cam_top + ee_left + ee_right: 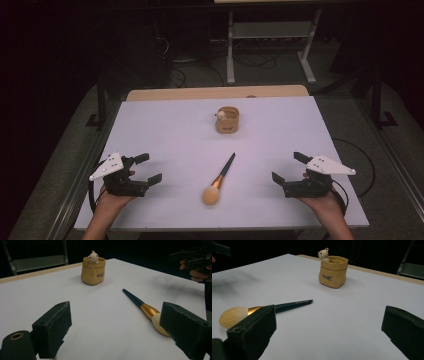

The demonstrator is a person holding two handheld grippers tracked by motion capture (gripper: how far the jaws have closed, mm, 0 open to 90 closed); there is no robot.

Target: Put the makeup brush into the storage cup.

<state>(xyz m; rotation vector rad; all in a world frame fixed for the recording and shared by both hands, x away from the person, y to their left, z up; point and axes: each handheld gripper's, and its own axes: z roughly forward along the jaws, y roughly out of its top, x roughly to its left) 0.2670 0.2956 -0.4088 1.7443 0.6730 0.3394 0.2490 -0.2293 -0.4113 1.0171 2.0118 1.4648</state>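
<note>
1. While both hands are resting at the near edge of the white matte table [165, 130], nothing is being held yet; the work looks unstarted.
2. The left gripper [148, 168] at eight o'clock and the right gripper [288, 167] at four o'clock are both standing with jaws wide apart, empty.
3. The makeup brush with a dark slim handle, gold ferrule and soft tan round bristles [218, 180] is lying flat at six o'clock, between them, well apart from both.
4. The tan, crumpled bag-shaped pot with a small cream bear on its rim [227, 119] is sitting upright at twelve o'clock, looking empty.
</note>
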